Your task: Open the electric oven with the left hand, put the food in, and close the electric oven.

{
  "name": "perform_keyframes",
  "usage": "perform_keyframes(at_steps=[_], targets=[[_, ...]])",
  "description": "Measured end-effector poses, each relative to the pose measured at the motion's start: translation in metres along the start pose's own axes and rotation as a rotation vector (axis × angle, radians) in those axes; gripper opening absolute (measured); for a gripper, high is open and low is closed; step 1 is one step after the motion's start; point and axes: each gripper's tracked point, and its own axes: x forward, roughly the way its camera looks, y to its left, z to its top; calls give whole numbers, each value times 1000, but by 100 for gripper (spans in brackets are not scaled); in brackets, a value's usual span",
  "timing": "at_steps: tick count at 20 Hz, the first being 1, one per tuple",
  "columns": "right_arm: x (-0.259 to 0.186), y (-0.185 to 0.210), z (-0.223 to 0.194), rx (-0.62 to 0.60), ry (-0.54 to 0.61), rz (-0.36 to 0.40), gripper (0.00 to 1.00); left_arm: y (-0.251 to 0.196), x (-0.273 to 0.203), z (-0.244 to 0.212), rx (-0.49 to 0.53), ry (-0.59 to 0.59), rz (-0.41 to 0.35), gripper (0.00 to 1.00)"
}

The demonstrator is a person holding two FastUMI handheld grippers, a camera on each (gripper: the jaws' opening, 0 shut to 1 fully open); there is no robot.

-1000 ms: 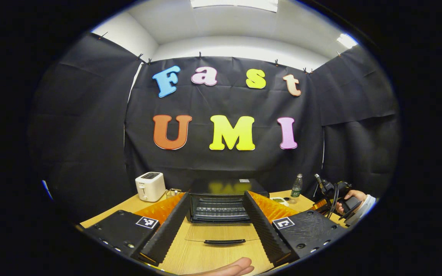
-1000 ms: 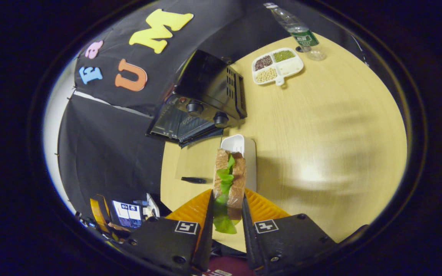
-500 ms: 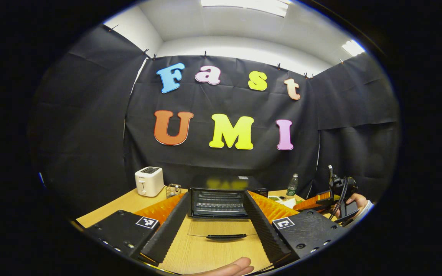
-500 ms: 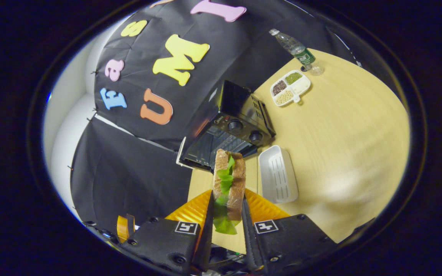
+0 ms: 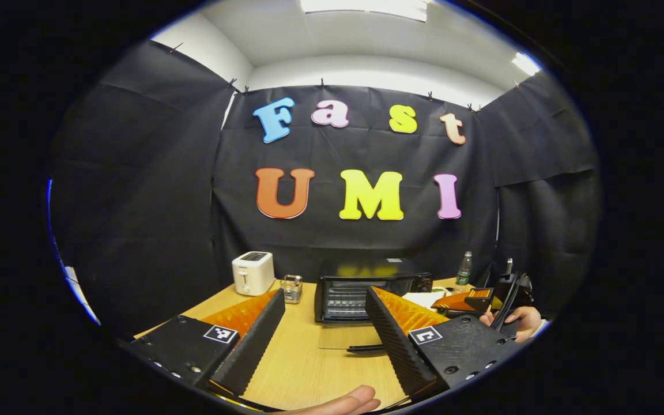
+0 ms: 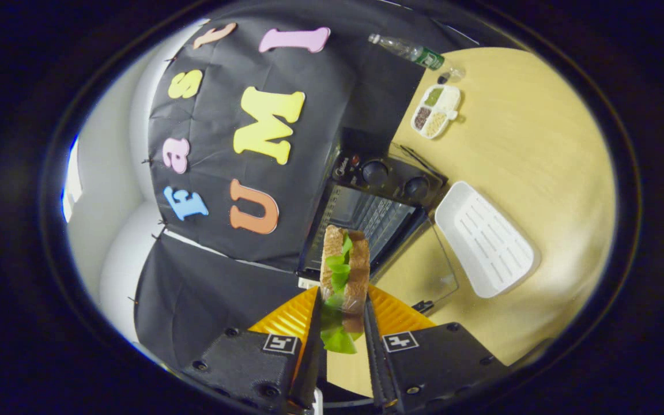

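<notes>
Right gripper view: our right gripper [image 6: 340,331] is clenched on the sandwich [image 6: 343,271], both fingers pressing its bread faces, lettuce hanging out the near edge between them. Sandwich sits in the air in front of the electric oven [image 6: 372,213], whose glass door [image 6: 424,271] lies folded down flat on the table [image 6: 528,150]; the wire rack inside is exposed. White tray [image 6: 485,239] lies just beside the door, a divided dish of grains [image 6: 436,110] and a water bottle [image 6: 415,53] farther back. Left gripper view: our left gripper [image 5: 323,340] is released, fingers spread wide with nothing between them, hanging over the table short of the oven [image 5: 361,291], door handle [image 5: 366,347] near its right finger. Toaster [image 5: 253,272] and a small glass [image 5: 292,288] stand to the oven's left. Handling, as we judge it: sandwich is light, soft and compressible, layers can slide and the lettuce can slip out, so we want a moderate squeeze across the flat bread faces near mid-height, as now, no harder. Set it down flat on the rack, release gently. Then the door: stiff, hinged, glass, best taken by the handle bar at its middle with the left.
</notes>
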Motion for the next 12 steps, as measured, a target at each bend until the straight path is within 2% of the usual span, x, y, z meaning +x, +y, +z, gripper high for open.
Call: perform_keyframes(at_steps=[3,7,9,12], targets=[[39,-8,-8,-6,-53,8,40,10,-6,-3,19,-7,10,93],[80,7,-15,32,-126,52,40,21,-5,-7,26,-10,0,93],[105,11,-12,5,-178,34,40,24,-3,-10,26,-4,-5,93],[143,8,-1,-71,-262,-18,40,34,-2,-18,48,11,26,93]])
